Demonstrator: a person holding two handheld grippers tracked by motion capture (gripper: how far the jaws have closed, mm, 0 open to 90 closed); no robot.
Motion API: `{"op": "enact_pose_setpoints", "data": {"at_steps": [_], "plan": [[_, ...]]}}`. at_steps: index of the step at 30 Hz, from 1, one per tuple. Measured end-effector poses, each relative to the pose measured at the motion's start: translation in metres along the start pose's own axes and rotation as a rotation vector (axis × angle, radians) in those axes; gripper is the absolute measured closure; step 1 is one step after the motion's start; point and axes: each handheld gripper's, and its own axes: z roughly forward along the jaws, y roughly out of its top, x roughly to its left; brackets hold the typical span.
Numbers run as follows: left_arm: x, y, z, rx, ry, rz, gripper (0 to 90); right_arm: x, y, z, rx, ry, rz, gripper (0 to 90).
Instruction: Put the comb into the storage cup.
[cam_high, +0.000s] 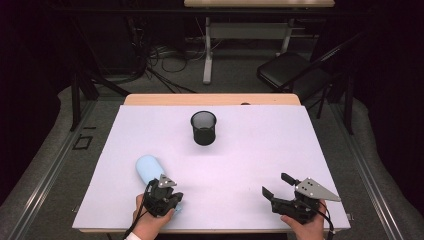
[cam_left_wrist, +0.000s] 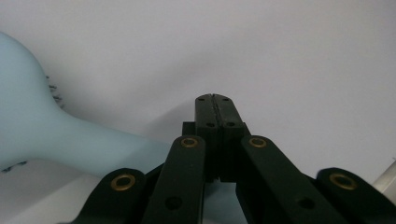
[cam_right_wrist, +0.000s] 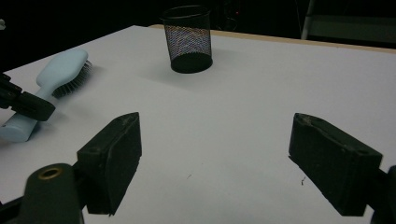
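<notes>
Left tongs (cam_high: 172, 200) closed beside hairbrush (cam_high: 150, 169); right tongs (cam_high: 277, 184) gape.

Seen along the left gripper (cam_left_wrist: 215, 98), the two black jaws rise from the bottom edge and meet at their tips, pressed flat together with nothing between them. Brass-ringed pivots dot the linkage arms below. To their left lies a pale blue plastic hairbrush (cam_left_wrist: 42, 135), its broad head toward the left edge, dark bristles just visible beneath it, its handle tapering in behind the linkage. Everything rests over a plain white table surface (cam_left_wrist: 289, 60).
</notes>
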Motion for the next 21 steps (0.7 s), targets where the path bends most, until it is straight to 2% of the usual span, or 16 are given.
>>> {"op": "enact_pose_setpoints", "data": {"at_steps": [2,7,11,21], "plan": [[0.001,-0.001,-0.002,0.011,-0.002,0.008,90.0,0.0,0.0,0.0,0.004,0.001,-0.001,16.7],[0.003,-0.008,-0.007,0.009,-0.001,-0.002,90.0,0.0,0.0,0.0,-0.003,0.002,-0.002,16.8],[0.006,-0.013,-0.011,0.005,0.002,-0.024,90.0,0.0,0.0,0.0,0.004,0.002,-0.003,16.8],[0.019,-0.028,-0.024,0.016,0.034,-0.048,90.0,0.001,0.0,0.001,0.004,0.003,0.002,16.8]]}}
